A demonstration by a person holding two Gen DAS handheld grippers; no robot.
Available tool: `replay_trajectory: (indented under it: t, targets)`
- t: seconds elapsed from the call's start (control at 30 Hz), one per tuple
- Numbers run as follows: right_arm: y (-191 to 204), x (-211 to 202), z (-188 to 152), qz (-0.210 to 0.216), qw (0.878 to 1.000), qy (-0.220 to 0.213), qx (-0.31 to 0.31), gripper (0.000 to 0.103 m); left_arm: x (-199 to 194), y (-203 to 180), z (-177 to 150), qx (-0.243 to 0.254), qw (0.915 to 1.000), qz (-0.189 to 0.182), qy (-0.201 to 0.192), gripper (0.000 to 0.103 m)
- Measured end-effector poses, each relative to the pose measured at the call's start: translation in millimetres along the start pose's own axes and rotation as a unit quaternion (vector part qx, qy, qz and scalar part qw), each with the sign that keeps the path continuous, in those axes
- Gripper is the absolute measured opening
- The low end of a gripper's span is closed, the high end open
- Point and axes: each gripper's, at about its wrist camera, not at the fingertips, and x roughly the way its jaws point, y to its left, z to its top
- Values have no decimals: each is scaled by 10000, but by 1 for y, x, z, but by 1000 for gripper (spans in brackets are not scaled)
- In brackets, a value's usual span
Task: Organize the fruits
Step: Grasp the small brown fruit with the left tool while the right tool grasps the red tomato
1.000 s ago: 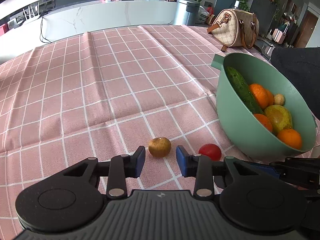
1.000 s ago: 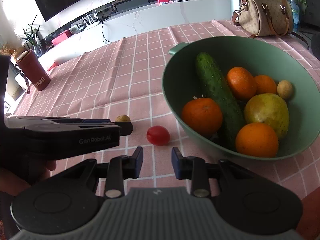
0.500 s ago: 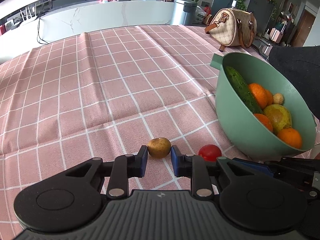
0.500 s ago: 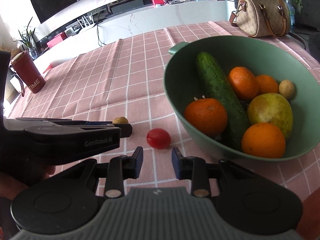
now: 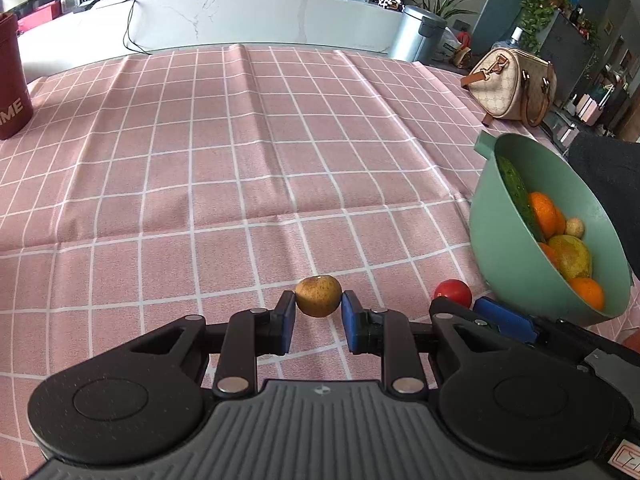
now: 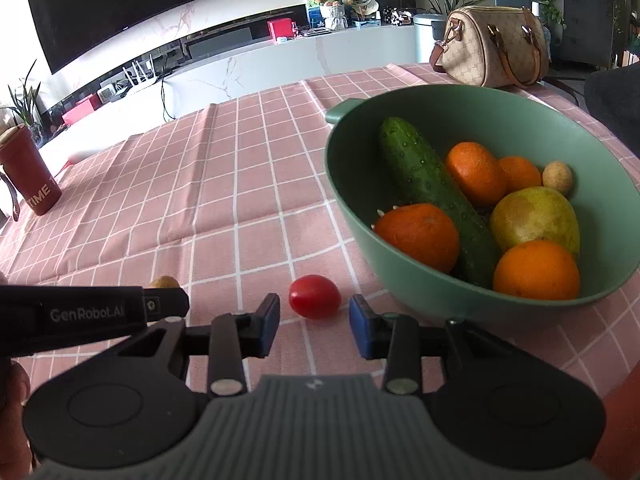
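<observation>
My left gripper (image 5: 318, 311) is shut on a small brown round fruit (image 5: 318, 295), held between the blue pads just above the pink checked cloth; its top shows in the right wrist view (image 6: 164, 281). My right gripper (image 6: 313, 320) is open, its fingertips on either side of a red cherry tomato (image 6: 315, 296) that lies on the cloth beside the green bowl (image 6: 404, 284). The tomato (image 5: 453, 292) and the bowl (image 5: 508, 268) also show at the right of the left wrist view. The bowl holds a cucumber (image 6: 432, 192), several oranges, a pear (image 6: 534, 220) and a small brown fruit (image 6: 557, 177).
A red cup (image 6: 28, 176) stands at the table's far left. A beige handbag (image 6: 490, 50) sits at the far right corner behind the bowl. The left gripper's body (image 6: 80, 316) lies close to the left of my right gripper.
My left gripper moved forward around the brown fruit, closed on it and lifted it slightly. My right gripper moved closer to the tomato, jaws still open.
</observation>
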Motion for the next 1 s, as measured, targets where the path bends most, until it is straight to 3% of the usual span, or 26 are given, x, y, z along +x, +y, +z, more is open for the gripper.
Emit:
replay_trajectory:
  t: [0.4,0.63,1.0]
  targets:
    - [12,11,-3,-199,9996,-73,-173,34,-2,10,2,-214,9997,-62,-47,27]
    - [17,11,-5,-234,9991,-93,-340,26,-3,16,1,-269,9996,-13,-40,27]
    - [30,2,-6,276,9969,2,-732,26,-10,20,-3,-331,9994,68,-57,27]
